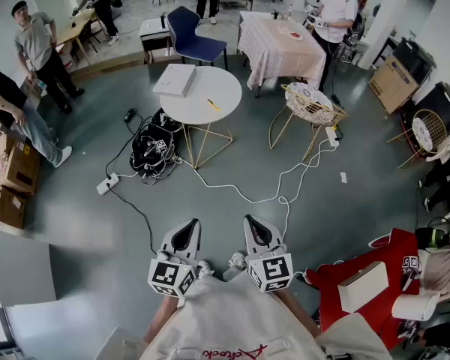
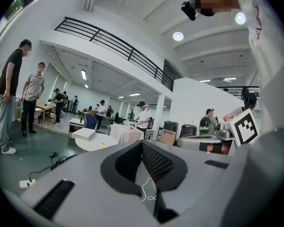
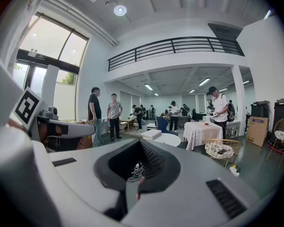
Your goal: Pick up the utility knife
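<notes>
The utility knife [image 1: 212, 105] is a small yellow piece lying on a round white table [image 1: 210, 88] far ahead, beside a flat white box [image 1: 175, 79]. In the left gripper view the knife [image 2: 104, 145] shows as a yellow sliver on the table [image 2: 92, 142] past the jaws. My left gripper [image 1: 186, 231] and right gripper [image 1: 256, 229] are held close to my body over the grey floor, side by side, pointing toward the table. The jaws of both [image 2: 143, 145] [image 3: 141, 146] are shut with nothing between them. In the right gripper view the table [image 3: 171, 139] and box [image 3: 151, 134] show, but the knife does not.
A black bag with tangled cables [image 1: 154, 147] lies left of the table's gold legs. A power strip [image 1: 107, 184] and a white cable [image 1: 281, 193] cross the floor between me and the table. A wire chair [image 1: 309, 103] stands right; cardboard boxes [image 1: 11, 167] and people stand left.
</notes>
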A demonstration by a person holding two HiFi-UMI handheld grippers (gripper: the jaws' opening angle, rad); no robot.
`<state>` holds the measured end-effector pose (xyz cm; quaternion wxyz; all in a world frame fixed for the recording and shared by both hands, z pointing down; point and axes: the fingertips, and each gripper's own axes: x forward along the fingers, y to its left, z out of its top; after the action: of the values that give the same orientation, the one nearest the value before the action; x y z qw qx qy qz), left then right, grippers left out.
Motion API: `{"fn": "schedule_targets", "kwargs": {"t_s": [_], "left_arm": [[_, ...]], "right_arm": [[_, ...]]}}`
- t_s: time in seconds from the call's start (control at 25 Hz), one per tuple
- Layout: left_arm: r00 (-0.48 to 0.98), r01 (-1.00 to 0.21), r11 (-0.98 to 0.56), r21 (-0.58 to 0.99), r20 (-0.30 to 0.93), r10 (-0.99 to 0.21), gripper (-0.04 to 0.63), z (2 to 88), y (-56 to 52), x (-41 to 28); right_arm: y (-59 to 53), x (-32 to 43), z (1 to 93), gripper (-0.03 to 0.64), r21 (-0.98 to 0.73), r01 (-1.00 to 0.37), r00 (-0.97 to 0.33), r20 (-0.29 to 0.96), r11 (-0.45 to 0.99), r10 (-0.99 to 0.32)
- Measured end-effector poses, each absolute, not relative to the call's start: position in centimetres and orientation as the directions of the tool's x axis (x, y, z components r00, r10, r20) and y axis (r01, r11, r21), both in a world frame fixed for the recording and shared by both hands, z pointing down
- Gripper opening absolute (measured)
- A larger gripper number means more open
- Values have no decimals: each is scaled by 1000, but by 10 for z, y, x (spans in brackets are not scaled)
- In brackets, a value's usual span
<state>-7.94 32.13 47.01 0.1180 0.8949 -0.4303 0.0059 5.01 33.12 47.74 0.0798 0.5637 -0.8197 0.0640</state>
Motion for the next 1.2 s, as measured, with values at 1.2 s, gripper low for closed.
{"fn": "schedule_targets", "kwargs": {"t_s": [1.2], "left_arm": [[595, -801, -570, 183, 131, -793, 12, 480, 277, -1]], "right_arm": [[296, 132, 495, 17, -56, -903, -428, 211, 426, -879]]}}
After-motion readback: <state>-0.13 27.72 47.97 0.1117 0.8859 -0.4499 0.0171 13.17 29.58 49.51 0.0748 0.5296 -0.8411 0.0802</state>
